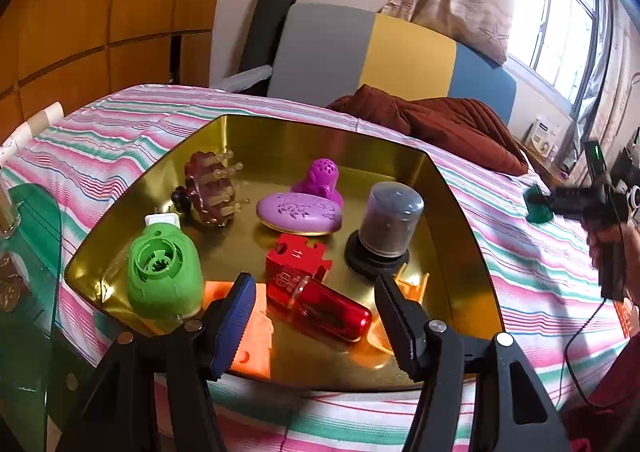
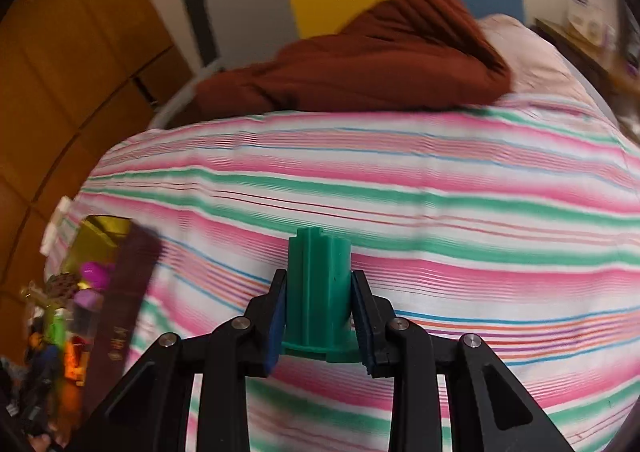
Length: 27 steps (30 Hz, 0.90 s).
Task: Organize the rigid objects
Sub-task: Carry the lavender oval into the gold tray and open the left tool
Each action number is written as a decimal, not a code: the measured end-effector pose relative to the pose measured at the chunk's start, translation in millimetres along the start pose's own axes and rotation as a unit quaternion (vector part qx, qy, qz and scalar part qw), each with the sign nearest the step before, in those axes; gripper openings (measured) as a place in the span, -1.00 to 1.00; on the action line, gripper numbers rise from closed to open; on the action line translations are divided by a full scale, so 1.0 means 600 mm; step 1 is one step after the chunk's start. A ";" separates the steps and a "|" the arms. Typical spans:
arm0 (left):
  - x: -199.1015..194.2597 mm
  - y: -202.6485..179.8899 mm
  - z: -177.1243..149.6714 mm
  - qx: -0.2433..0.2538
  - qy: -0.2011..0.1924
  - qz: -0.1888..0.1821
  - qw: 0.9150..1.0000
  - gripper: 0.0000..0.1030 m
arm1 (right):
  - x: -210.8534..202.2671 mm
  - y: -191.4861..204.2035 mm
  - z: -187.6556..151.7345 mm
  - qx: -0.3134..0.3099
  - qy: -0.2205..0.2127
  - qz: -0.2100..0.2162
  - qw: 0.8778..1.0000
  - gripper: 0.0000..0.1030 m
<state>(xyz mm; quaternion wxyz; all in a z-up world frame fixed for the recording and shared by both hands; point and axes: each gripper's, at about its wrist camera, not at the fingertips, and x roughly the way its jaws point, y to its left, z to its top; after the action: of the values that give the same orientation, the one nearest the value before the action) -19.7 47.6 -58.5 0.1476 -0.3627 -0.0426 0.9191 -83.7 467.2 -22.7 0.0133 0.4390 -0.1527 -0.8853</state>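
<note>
A gold tin tray sits on the striped bed and holds several objects: a green round-faced part, a dark red spiked wheel, a lilac oval, a purple figure, a red puzzle block, a clear red capsule, a grey cylinder on a black base and orange pieces. My left gripper is open above the tray's near edge, with the red capsule between its fingers. My right gripper is shut on a green ribbed plastic piece above the bedspread; it also shows in the left wrist view.
The pink, green and white striped bedspread covers the bed. A rust-brown quilt lies by the grey, yellow and blue headboard. A green glass table stands at the left. The tray's dark side wall shows at the left of the right wrist view.
</note>
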 end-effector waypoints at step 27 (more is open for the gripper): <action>-0.048 0.024 -0.021 -0.003 -0.017 -0.039 0.999 0.22 | 0.166 0.433 0.016 -0.156 0.059 0.058 0.984 -0.40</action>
<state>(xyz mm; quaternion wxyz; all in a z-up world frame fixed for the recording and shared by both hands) 5.4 25.0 -51.7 0.1813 -0.3458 -0.0618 0.9185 -181.0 206.1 -21.0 0.1419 0.4731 -0.0370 -0.8687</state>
